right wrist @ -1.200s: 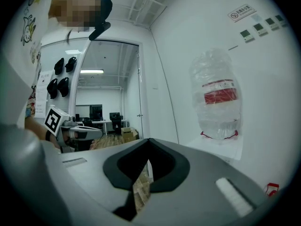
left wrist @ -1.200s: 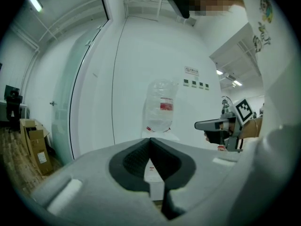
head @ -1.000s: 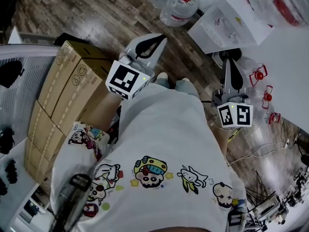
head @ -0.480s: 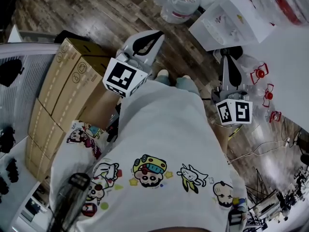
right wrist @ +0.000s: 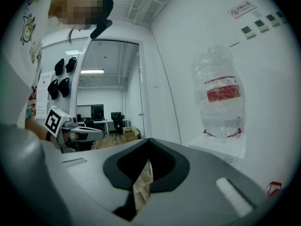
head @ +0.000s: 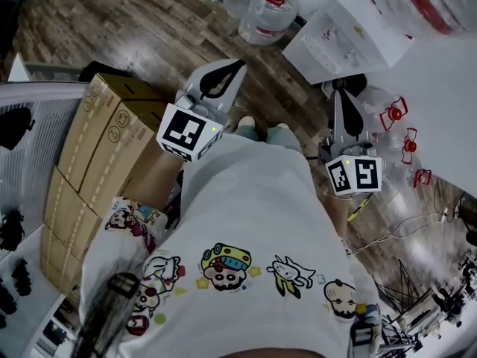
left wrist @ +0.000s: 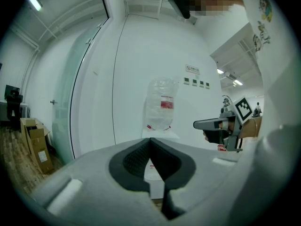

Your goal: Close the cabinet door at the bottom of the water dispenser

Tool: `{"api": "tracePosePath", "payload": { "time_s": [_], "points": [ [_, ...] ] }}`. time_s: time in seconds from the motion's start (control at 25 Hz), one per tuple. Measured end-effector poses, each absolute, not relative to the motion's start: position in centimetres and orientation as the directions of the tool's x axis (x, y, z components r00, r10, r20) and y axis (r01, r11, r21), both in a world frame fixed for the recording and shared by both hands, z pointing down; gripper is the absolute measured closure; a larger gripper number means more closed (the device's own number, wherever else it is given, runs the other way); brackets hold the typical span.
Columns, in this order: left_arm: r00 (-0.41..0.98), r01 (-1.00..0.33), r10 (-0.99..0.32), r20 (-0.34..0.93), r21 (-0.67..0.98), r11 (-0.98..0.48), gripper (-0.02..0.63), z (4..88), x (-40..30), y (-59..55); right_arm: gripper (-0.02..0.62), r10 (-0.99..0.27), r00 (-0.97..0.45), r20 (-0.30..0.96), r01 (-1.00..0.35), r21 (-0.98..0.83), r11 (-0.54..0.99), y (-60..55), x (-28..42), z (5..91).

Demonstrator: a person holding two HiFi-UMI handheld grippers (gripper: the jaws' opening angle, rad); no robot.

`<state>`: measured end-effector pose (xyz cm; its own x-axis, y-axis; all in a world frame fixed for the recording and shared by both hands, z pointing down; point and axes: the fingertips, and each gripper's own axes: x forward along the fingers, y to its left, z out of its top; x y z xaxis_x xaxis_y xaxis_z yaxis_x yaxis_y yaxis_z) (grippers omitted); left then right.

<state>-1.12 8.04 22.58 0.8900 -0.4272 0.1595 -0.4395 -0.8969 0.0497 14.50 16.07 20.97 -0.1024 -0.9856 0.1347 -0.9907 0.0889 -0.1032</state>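
Note:
The white water dispenser (head: 350, 32) stands ahead at the upper right, with an upturned clear bottle (left wrist: 161, 102) with a red label on top; the same bottle (right wrist: 220, 93) shows in the right gripper view. Its bottom cabinet door is not visible in any view. My left gripper (head: 226, 70) is held level in front of the person's body, jaws shut with nothing between them. My right gripper (head: 341, 95) is also shut and empty, and points toward the dispenser's base. Each gripper view shows the other gripper: the right gripper (left wrist: 214, 125) and the left gripper (right wrist: 87, 133).
Stacked cardboard boxes (head: 104, 148) stand close at the left. A full water bottle (head: 266, 12) rests on the wooden floor ahead. Clear bottles with red handles (head: 395, 114) lie at the right by the white wall. Cables (head: 395, 233) run over the floor at the lower right.
The head view has shifted slightly, so everything sits a little lower and to the left in the picture. Both grippers keep their place and stay shut.

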Motion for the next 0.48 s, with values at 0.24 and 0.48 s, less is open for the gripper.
{"api": "tracePosePath", "payload": {
  "time_s": [0.24,0.48],
  "points": [
    [0.891,-0.441,-0.428,0.149,0.067,-0.895,0.606,22.52,-0.99,8.22,0.588,-0.987,-0.098,0.131,-0.992,-0.098,0.085,15.86,14.35,20.73],
    [0.889,-0.449,-0.434,0.147,0.087,-0.889,0.606,22.59,-1.29,8.67,0.588,-0.986,-0.096,0.134,-0.992,-0.100,0.083,16.10,14.36,21.10]
  ]
}}
